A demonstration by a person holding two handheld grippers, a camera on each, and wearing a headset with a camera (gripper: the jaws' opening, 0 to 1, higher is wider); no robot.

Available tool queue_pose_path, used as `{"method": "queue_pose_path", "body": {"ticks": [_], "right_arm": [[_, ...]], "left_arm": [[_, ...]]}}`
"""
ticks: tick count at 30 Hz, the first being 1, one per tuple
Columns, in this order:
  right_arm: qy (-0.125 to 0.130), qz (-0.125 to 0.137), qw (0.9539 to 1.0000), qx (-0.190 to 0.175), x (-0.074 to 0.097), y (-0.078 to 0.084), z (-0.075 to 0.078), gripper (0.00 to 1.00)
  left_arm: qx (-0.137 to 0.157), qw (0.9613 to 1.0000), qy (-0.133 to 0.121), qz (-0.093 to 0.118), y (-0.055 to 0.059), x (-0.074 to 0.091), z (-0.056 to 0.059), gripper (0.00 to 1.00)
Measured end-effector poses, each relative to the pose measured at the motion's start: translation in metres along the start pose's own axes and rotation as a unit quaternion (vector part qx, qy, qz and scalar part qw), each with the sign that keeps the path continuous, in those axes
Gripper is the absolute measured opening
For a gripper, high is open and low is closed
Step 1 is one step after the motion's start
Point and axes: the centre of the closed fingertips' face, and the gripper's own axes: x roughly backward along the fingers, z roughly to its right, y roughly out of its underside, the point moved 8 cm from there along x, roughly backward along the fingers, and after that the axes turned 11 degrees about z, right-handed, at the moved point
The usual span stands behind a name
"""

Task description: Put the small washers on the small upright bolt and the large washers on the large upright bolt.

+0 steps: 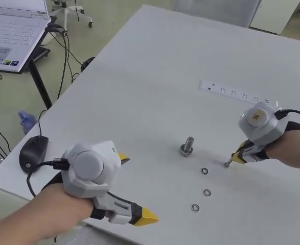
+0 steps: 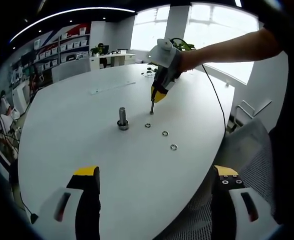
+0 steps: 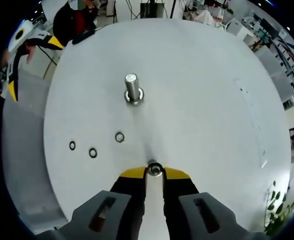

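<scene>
**Step in hand:** setting up the small bolt (image 1: 227,163). The right gripper (image 1: 233,160) has its jaws clamped on it and holds it upright on the bench (image 1: 155,87), near the large bolt (image 1: 187,146).

**Washers:** three small washers (image 1: 204,171) lie loose in a row between the bolts and the near edge. None is threaded yet.

**Left gripper** (image 1: 135,188): it hangs at the near edge, jaws wide apart and empty.

**Judgement:** the next move is likely to lift the nearest washer. It is thin and flat, so it calls for a low pinch at its rim.

**Large bolt:** bright steel with a wider collar at its base. Whether that is the bolt head or washers cannot be told.
</scene>
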Motion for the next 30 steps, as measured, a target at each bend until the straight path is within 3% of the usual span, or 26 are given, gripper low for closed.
{"method": "queue_pose_path", "body": {"ticks": [30], "right_arm": [[-0.023, -0.028, 0.9992, 0.016, -0.038, 0.008, 0.000, 0.13]], "left_arm": [[0.014, 0.9999, 0.002, -0.010, 0.010, -0.013, -0.010, 0.90]]}}
